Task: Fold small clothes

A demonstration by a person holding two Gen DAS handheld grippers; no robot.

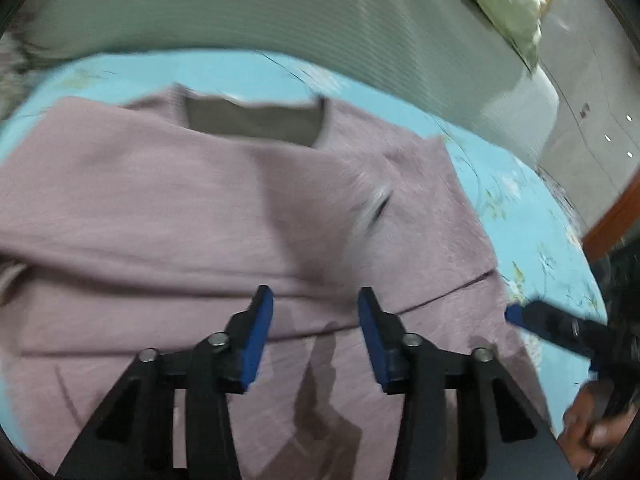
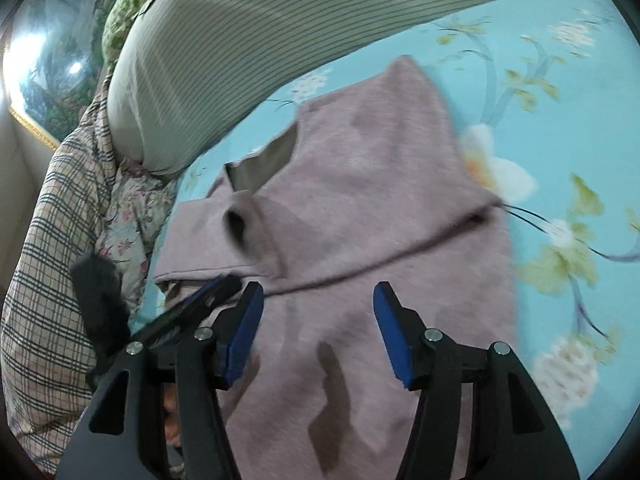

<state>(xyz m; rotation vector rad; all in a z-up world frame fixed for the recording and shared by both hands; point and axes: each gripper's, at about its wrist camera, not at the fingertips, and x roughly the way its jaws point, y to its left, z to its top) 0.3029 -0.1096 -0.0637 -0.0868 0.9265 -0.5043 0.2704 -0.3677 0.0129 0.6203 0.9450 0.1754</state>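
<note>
A small mauve knit sweater [image 1: 168, 208] lies on a light blue floral bedsheet [image 1: 532, 224], neckline away from me, with both sleeves folded across its front. My left gripper [image 1: 316, 300] is open and empty just above the sweater's lower part. My right gripper [image 2: 318, 294] is open and empty above the sweater [image 2: 372, 184], near its lower right side. The right gripper's blue-tipped finger [image 1: 520, 316] shows at the sweater's right edge in the left wrist view. The left gripper's finger [image 2: 200, 300] shows at the left in the right wrist view.
A grey-green striped pillow [image 1: 280, 12] lies beyond the sweater, also in the right wrist view [image 2: 224, 48]. A plaid blanket [image 2: 52, 240] and floral cloth [image 2: 132, 208] are bunched at the left. The bed's edge, a wooden strip [image 1: 616, 216] and floor lie right.
</note>
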